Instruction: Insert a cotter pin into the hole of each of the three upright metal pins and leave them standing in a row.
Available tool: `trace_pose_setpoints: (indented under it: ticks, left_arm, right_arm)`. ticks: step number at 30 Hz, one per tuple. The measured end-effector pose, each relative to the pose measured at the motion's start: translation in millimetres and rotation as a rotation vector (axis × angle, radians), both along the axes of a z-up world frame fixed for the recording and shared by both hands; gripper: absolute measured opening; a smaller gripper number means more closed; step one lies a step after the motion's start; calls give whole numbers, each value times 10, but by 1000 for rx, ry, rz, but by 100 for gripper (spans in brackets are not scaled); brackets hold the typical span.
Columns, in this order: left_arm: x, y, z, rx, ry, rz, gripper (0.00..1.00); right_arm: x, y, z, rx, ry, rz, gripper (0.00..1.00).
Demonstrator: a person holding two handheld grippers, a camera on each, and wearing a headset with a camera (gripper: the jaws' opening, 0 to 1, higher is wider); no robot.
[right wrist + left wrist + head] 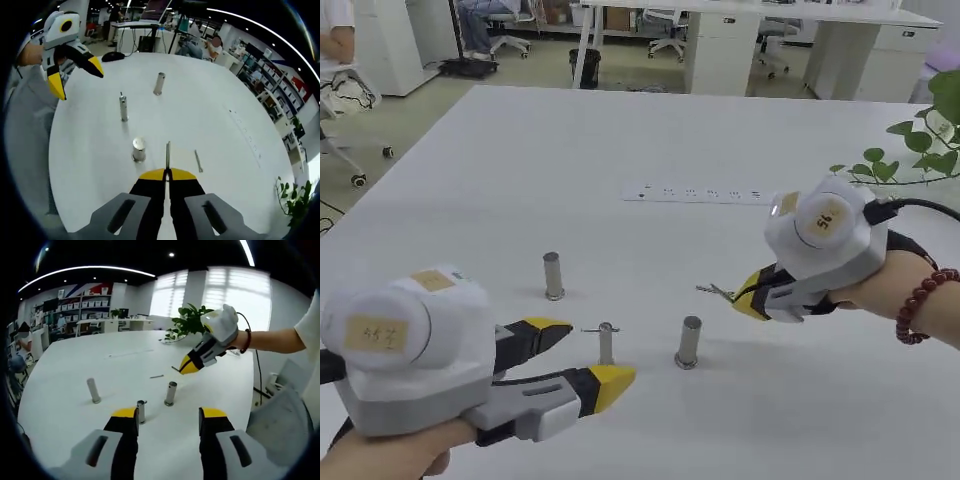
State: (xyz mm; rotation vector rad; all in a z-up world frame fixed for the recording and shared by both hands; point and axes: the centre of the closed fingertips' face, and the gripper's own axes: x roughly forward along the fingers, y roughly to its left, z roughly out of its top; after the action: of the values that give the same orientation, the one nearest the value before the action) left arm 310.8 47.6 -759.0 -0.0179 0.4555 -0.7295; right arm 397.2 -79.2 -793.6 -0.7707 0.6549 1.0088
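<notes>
We have the right gripper point(167, 173) clamped on a cotter pin point(168, 152) above the table point(225, 75), the left gripper point(169, 414) spread wide beside the middle pin point(141, 411), which looks already fitted, so next we must line the cotter pin up with the hole of the bare pin point(138, 149) nearest it.

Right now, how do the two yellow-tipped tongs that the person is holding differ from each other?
The left tongs stand open with nothing between them, while the right tongs are shut on a cotter pin. The left tongs sit close to the middle metal pin, while the right tongs are held off to one side of the row. Both have black jaws with yellow tips and pale grey bodies.
</notes>
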Motion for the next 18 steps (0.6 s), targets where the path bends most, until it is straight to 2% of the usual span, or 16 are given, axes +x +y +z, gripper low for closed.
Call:
trace_pose_setpoints:
  ticks: [4, 7, 15, 18]
  left_arm:
    - [-25, -45, 6, -7, 9, -15, 44]
    - [-41, -75, 10, -15, 18, -23, 43]
    - [-87, -156, 8, -60, 63, -35, 36]
    - [-86, -189, 28, -81, 71, -39, 32]
  right_arm:
    - [-139, 63, 50, 25, 1, 21, 2]
    - [-252, 140, 86, 64, 25, 36, 2]
    - [-455, 302, 111, 82, 23, 92, 2]
    - [-544, 392, 114, 97, 27, 112, 2]
